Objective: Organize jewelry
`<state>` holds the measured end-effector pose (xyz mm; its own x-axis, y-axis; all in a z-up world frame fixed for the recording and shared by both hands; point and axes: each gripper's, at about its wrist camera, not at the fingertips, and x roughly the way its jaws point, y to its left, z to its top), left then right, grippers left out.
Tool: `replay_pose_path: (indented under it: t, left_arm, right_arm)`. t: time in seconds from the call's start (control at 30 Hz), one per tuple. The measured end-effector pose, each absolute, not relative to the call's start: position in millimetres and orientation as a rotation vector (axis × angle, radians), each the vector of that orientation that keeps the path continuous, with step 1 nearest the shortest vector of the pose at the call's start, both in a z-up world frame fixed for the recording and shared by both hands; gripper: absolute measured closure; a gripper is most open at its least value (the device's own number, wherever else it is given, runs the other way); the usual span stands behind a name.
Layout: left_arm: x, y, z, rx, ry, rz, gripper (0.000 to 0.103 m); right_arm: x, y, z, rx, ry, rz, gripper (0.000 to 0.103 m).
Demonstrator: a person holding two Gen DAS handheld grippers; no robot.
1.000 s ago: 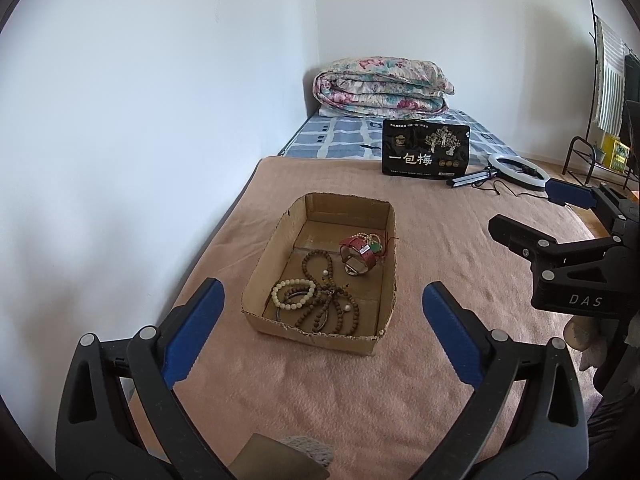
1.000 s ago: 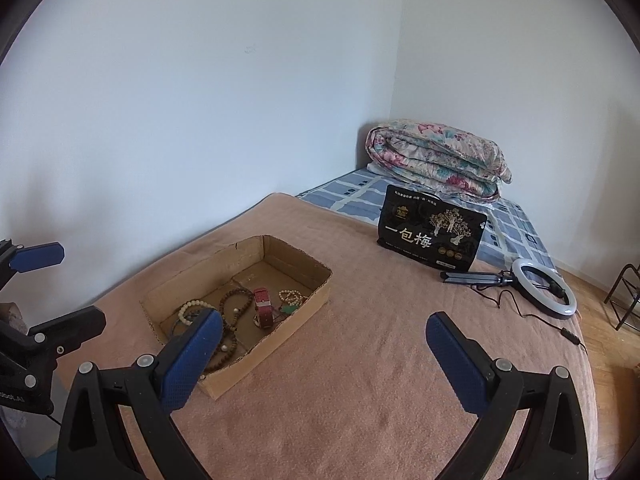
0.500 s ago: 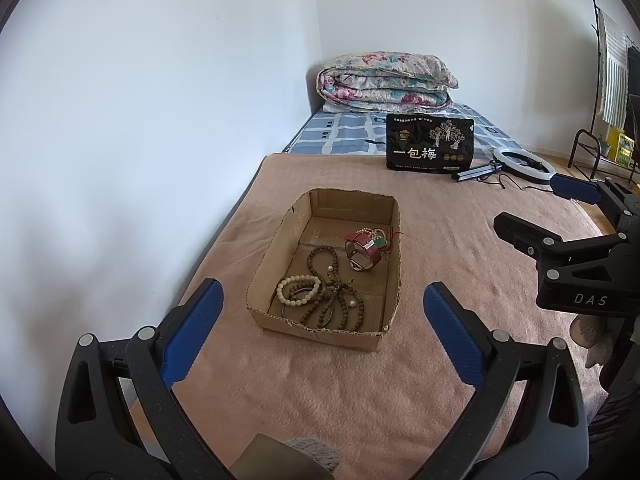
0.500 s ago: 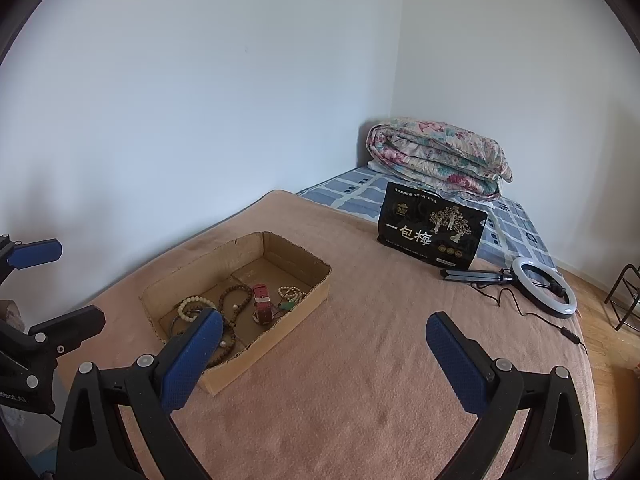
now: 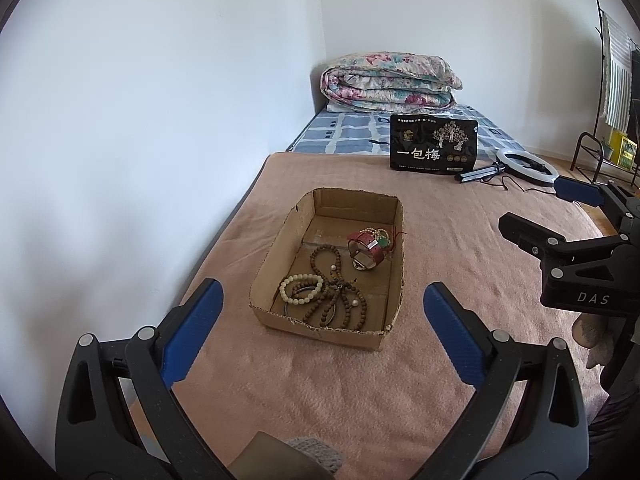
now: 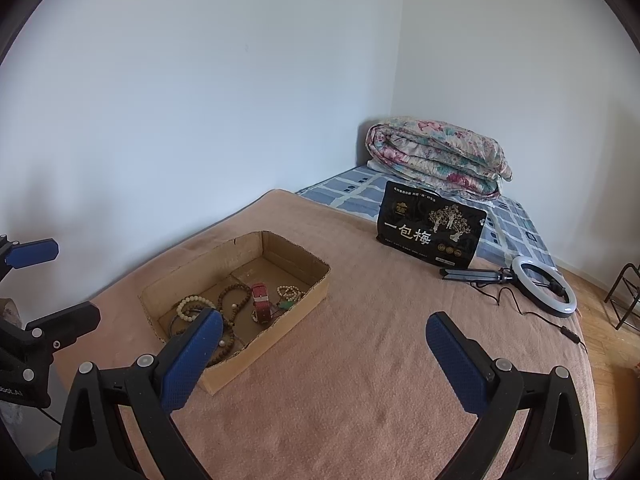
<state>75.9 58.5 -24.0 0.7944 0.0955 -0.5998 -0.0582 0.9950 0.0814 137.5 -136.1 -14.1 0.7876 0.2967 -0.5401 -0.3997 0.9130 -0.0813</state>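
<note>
Cardboard tray [image 5: 280,248] sits mid-bed on the pink blanket [image 5: 360,392], all the jewelry piled inside it. Brown bead strands [image 5: 336,300] are tangled at the tray's near end w/ a cream bead bracelet [image 5: 301,289] beside them; red watch [image 5: 366,250] is further back by the right wall. Beads look light, floppy, prob snaggy, so I'd pinch one loop, not the knot. The watch strap looks stiffer, an easier grab. Left claw [image 5: 320,332] and right claw [image 6: 320,354] both spread wide, holding nothing, hovering short of the tray.
</note>
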Motion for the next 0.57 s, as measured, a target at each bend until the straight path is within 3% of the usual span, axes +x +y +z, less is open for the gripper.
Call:
replay_pose_path:
  t: [0.57]
  left_arm:
    - [75.3, 55.2, -24.3, 0.083, 0.638, 0.110, 0.001]
  right_arm:
    - [136.7, -133.8, -17.8, -0.205, 0.549, 0.385, 0.000]
